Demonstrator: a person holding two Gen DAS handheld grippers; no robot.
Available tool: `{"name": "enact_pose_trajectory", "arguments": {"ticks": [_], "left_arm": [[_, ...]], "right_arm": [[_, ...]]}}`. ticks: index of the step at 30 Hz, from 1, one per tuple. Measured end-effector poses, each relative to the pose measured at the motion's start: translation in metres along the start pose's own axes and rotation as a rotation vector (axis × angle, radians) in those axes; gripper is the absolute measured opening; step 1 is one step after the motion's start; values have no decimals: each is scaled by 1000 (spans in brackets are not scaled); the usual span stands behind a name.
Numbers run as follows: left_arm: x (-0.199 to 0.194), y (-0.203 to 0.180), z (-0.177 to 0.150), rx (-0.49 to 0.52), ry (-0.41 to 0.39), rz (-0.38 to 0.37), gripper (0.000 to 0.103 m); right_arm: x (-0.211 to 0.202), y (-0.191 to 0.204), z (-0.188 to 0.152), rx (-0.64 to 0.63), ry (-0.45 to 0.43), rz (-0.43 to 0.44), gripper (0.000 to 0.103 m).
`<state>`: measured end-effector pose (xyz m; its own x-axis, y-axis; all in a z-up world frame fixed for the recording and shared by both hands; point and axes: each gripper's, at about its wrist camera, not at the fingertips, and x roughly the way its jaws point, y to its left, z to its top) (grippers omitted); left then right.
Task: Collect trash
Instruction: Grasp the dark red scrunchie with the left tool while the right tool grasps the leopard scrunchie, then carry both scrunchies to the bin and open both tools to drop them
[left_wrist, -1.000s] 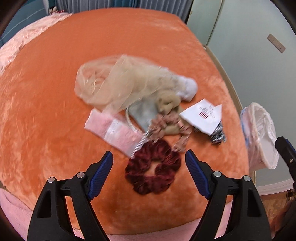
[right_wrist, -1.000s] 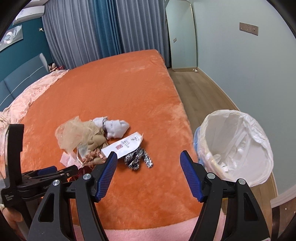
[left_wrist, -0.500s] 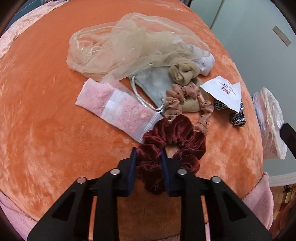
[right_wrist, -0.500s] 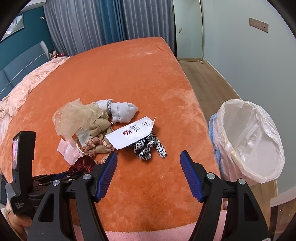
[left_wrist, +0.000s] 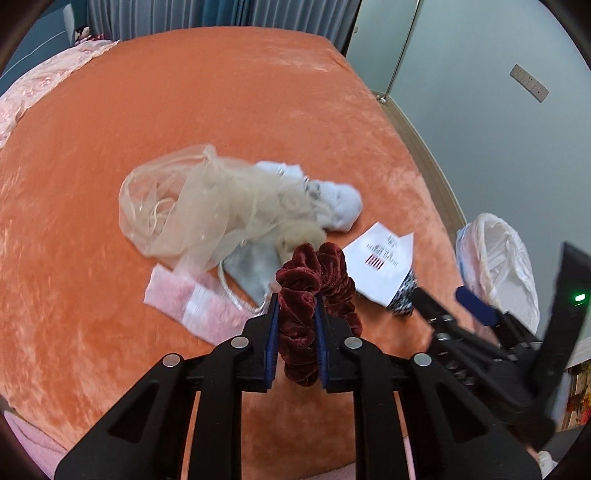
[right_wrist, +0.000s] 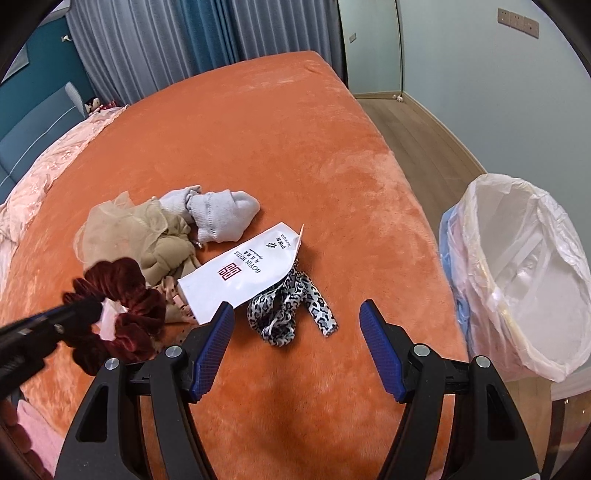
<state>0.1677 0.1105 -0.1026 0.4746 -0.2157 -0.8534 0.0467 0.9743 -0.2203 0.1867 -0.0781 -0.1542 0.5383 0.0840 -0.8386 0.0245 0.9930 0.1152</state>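
A dark red velvet scrunchie (left_wrist: 332, 266) hangs lifted off the orange bedspread (left_wrist: 221, 103), pinched between the pads of my left gripper (left_wrist: 295, 299), whose jaws are still closing on it. In the right wrist view the same scrunchie (right_wrist: 122, 291) dangles from the left gripper (right_wrist: 85, 308) at the left. My right gripper (right_wrist: 295, 306) is open and empty, low over a leopard-print hair tie (right_wrist: 288, 310) beside a white paper packet (right_wrist: 243, 273). A bin lined with a white bag (right_wrist: 517, 258) stands on the floor at the bed's right corner.
On the bed lie a beige mesh bag (left_wrist: 207, 210), a grey sock (right_wrist: 221, 214), a grey drawstring pouch (left_wrist: 255, 269), a pink zip bag (left_wrist: 195, 302) and a tan scrunchie, partly hidden. Pink bedding lines the left edge. Wooden floor and a wall lie to the right.
My left gripper closed on the red scrunchie and lifted it off the bed. My right gripper came down and forward toward the leopard hair tie, jaws still wide.
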Motion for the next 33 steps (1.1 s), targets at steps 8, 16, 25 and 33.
{"name": "enact_pose_trajectory", "arguments": {"ticks": [8, 16, 25, 33], "left_arm": [[8, -18, 22, 18, -12, -5, 16], [6, -36, 36, 43, -28, -15, 16], [-19, -93, 51, 122, -86, -75, 16], [-38, -173, 60, 234, -133, -175, 17]], "right_arm": [[43, 5, 0, -27, 96, 48, 19], [3, -11, 16, 15, -6, 95, 13], [-78, -59, 43, 82, -195, 62, 13], [-129, -124, 54, 155, -297, -4, 14]]}}
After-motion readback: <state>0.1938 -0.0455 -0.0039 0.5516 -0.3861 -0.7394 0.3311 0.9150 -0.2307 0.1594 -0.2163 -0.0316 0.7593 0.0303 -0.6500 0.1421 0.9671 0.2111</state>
